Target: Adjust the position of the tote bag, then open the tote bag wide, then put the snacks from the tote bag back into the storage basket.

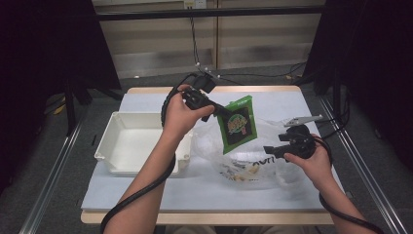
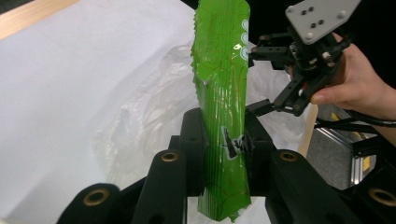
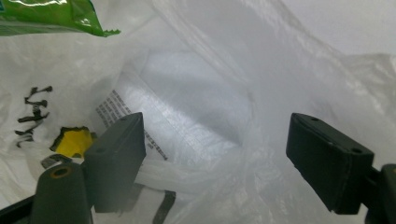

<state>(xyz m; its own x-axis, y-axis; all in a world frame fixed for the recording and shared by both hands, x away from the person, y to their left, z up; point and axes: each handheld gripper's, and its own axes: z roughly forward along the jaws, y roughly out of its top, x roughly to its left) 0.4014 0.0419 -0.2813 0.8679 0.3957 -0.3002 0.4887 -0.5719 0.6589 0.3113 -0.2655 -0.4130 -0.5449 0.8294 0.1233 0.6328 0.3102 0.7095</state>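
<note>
While the left claw (image 1: 216, 109) grips the green snack packet (image 1: 237, 125) above the plastic bag (image 1: 253, 165), the right claw (image 1: 269, 148) gapes wide, empty; next, probably, carrying it to the white bin (image 1: 127, 141).

Bright overhead light washes the white table (image 1: 146, 192) while surroundings stay dark; glare glints on the green packet (image 2: 219, 93).

A white plastic bin (image 1: 127, 141) sits at the left of the counter (image 1: 146, 195), its rim just beside the crumpled bag. The counter carries a pale cover with a wooden edge showing at front. Black cables (image 1: 195, 44) hang against the back wall.
</note>
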